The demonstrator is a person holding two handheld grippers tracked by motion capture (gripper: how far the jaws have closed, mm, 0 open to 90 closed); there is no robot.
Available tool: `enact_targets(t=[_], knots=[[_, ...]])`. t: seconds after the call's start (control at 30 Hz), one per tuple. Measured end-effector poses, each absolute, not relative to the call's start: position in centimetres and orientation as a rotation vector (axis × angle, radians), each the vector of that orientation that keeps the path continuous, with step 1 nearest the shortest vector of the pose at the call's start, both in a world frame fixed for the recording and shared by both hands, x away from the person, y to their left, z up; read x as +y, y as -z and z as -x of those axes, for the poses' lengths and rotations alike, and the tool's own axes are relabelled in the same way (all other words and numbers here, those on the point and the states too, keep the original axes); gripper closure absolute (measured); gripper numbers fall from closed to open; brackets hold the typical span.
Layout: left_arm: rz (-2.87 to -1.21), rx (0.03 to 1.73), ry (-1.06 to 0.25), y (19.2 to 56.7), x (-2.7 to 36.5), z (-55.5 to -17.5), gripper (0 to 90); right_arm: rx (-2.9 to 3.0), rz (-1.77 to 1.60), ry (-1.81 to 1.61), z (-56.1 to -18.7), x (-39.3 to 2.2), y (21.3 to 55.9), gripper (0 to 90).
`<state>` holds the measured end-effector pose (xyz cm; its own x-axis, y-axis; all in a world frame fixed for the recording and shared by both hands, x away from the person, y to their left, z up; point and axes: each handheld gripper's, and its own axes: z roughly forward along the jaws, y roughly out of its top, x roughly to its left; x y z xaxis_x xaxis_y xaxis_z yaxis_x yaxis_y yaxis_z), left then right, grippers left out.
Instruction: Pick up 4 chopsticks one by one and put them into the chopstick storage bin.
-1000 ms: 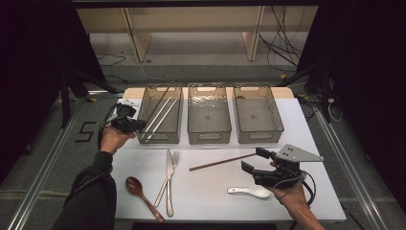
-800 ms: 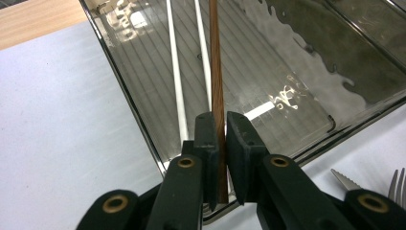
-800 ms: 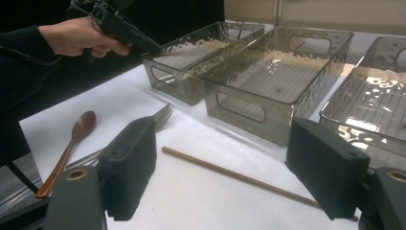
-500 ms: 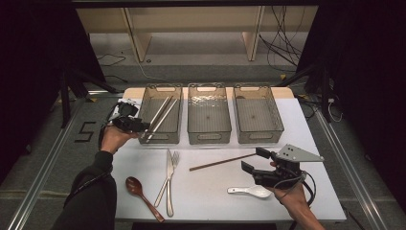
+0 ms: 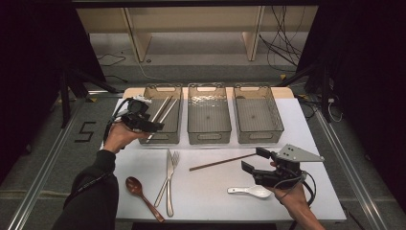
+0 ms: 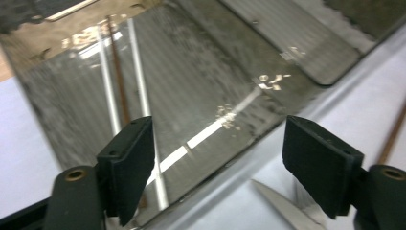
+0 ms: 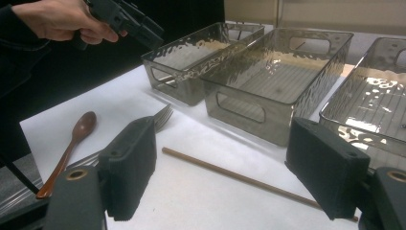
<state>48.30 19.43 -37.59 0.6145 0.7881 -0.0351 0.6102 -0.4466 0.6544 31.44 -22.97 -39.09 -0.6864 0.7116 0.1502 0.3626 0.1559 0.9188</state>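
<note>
The right gripper (image 5: pixel 253 162) hung spread beside the brown chopstick (image 5: pixel 222 162) lying flat on the table (image 5: pixel 206 191), a light, stiff, roll-prone stick best pinched mid-length, while the left gripper (image 5: pixel 154 126), just opened and empty, hovered over the left bin (image 5: pixel 161 138).

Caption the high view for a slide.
Left gripper open over the chopstick bin; right gripper open by the loose chopstick.

Between my right gripper (image 5: pixel 254 160) and the three bins (image 5: pixel 209 115), open tabletop (image 5: pixel 210 184) gives passage; a wooden chopstick (image 5: pixel 222 162) crosses it. Knife (image 5: pixel 169 179), fork (image 5: pixel 166 178) and brown spoon (image 5: pixel 141 191) obstruct the left front.
</note>
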Motion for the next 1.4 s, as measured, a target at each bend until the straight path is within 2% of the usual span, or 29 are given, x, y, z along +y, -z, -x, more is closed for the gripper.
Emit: enact_targets(t=[0.1,0.5,1.4], knots=[[-2.231,1.044,-0.33,37.3,18.4,-47.9,21.6,2.121,-1.031,-1.541,-31.4,-23.0,39.1,26.7],[-2.3,0.939,-0.264,37.3,15.3,-46.7,18.5,2.118,-1.031,-1.541,-31.4,-23.0,39.1,26.7],[-2.436,0.803,-0.133,39.4,10.8,-45.1,19.5,2.121,-1.029,-1.54,-31.4,-23.0,39.1,26.7]])
